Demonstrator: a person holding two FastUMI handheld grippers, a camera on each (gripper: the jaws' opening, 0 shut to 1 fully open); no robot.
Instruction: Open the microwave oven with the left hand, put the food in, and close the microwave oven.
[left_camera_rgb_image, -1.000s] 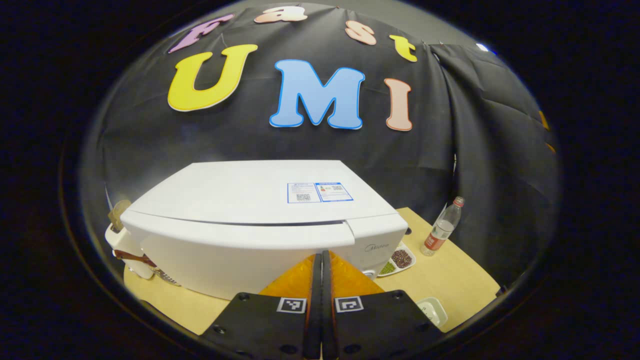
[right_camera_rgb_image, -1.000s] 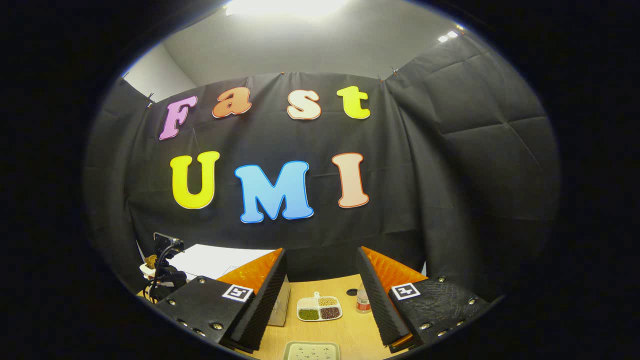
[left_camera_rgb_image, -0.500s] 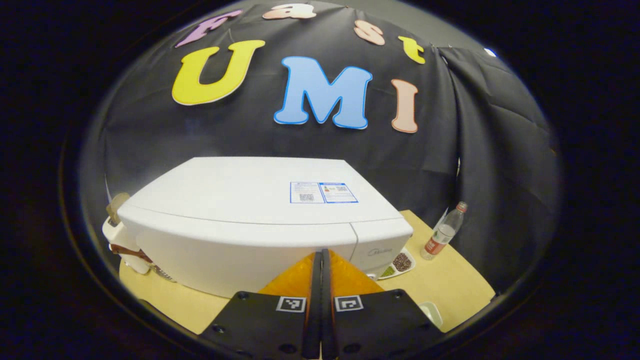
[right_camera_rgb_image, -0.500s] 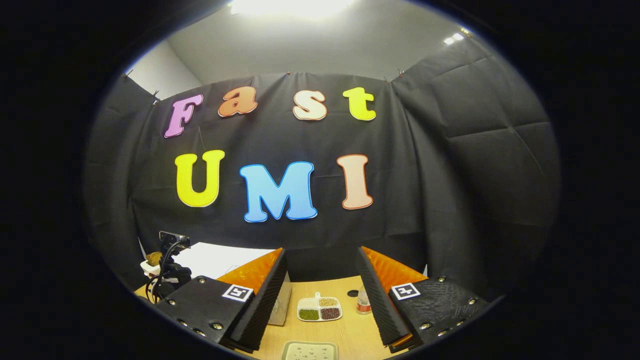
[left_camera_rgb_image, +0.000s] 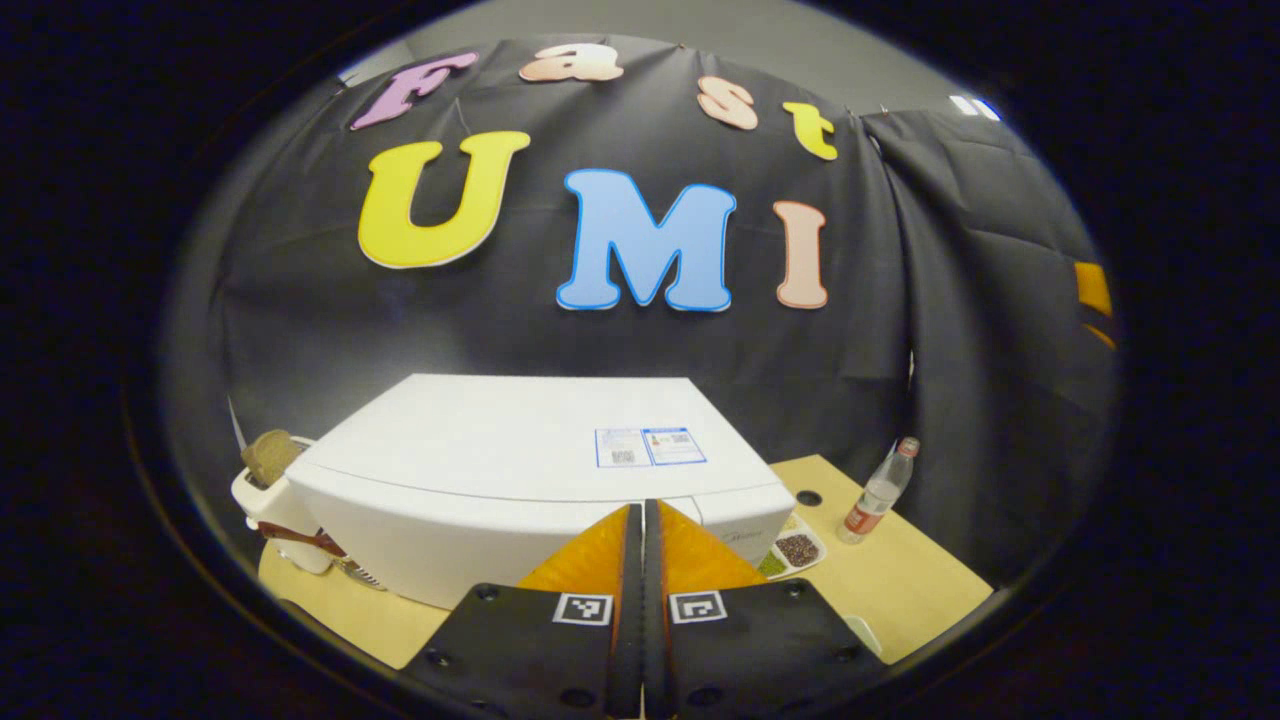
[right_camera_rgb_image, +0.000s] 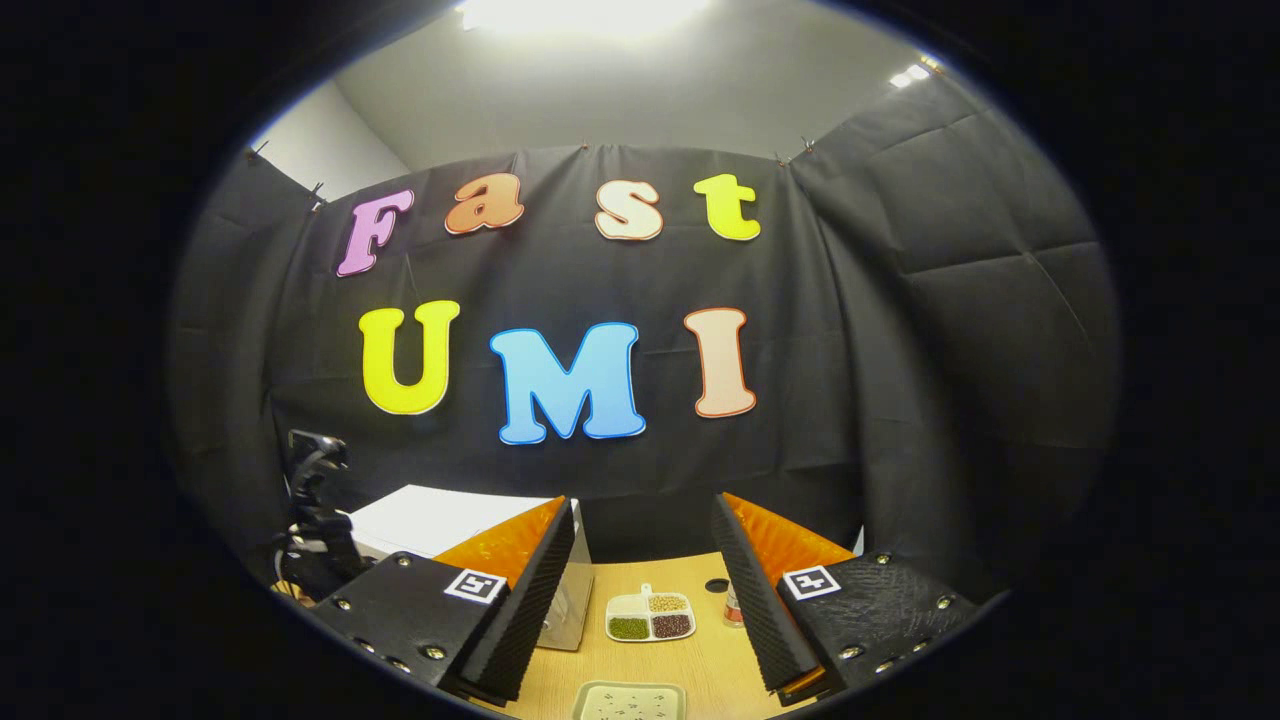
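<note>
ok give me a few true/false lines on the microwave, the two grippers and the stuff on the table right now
1. The microwave door stands wide open. False: it looks shut.
2. The left gripper has its fingers together, holding nothing. True.
3. The right gripper is clamped on the bottle. False: it is open and empty.
4. A divided tray of beans lies on the table. True.
5. The bottle lies on its side. False: it stands upright.

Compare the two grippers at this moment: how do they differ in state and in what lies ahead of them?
The left gripper is shut, its fingers together; the right gripper is open with a wide gap. The left gripper faces the white microwave; the right gripper faces the divided tray on the table. Neither holds anything.
</note>
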